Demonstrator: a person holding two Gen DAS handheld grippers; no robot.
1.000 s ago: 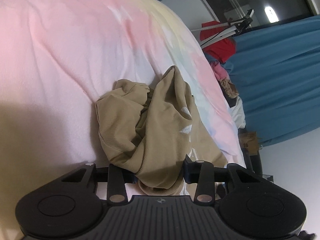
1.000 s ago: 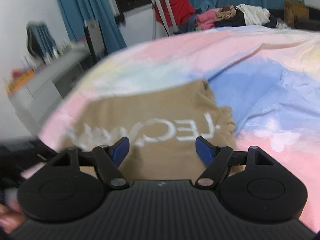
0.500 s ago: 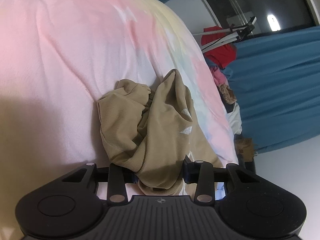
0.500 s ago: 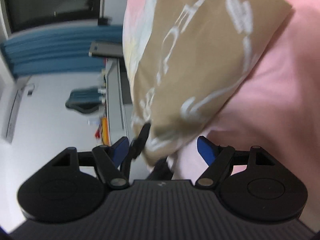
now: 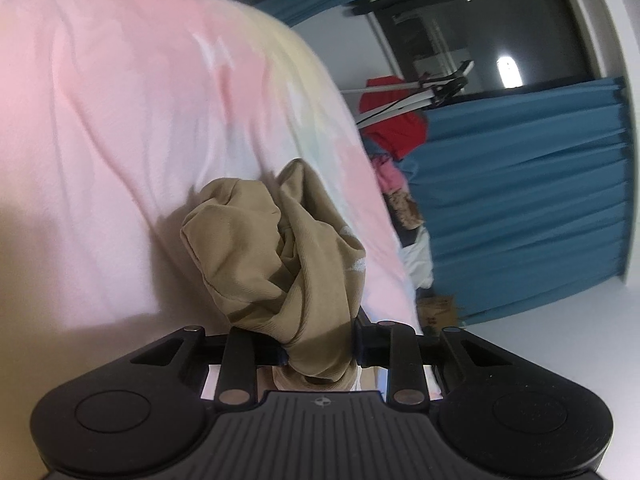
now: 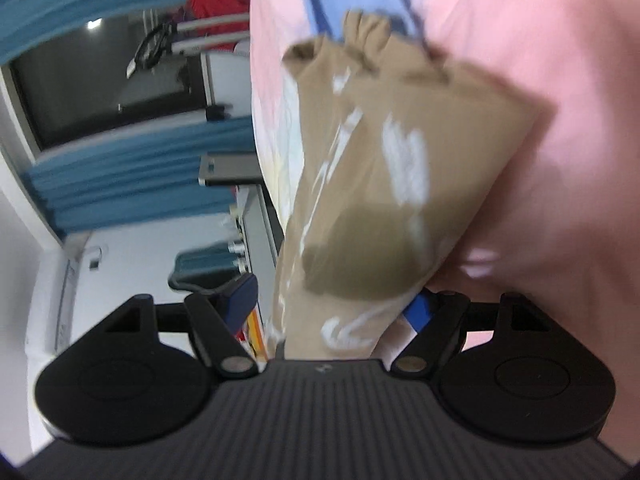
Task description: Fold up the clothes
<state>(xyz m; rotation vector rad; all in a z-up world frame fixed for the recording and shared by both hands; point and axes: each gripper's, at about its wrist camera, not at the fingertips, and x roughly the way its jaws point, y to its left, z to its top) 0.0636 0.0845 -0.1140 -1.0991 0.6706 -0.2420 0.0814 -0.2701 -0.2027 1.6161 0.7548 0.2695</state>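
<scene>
The left tongs (image 5: 320,350) are pinching a bunched wad of the tan ribbed cotton garment with white printed lettering (image 5: 280,264), their two dark fingers pressing in on the fabric from either side. From that grip the cloth is crumpling forward in loose folds, lying against the soft pink-and-pastel tie-dye bed cover (image 5: 120,120) — a sliver of white print is showing on its right-hand fold.

In the right wrist view the same tan garment (image 6: 384,184) is hanging as a long, flatter panel with white letters smeared by motion blur, one end reaching toward the blue patch of the bed cover (image 6: 540,60). The right tongs (image 6: 332,304) are standing spread wide, the blue-padded fingertips (image 6: 240,296) well apart, with the fabric passing between them; the left pad is sitting clear of the cloth, while the right pad is partly hidden behind its edge, so no grip is showing there.

Beyond the bed, teal pleated curtains (image 5: 520,200) are hanging beside a dark window (image 5: 480,32), and a red piece of clothing (image 5: 392,124) is sitting behind a silver tripod (image 5: 408,96).
</scene>
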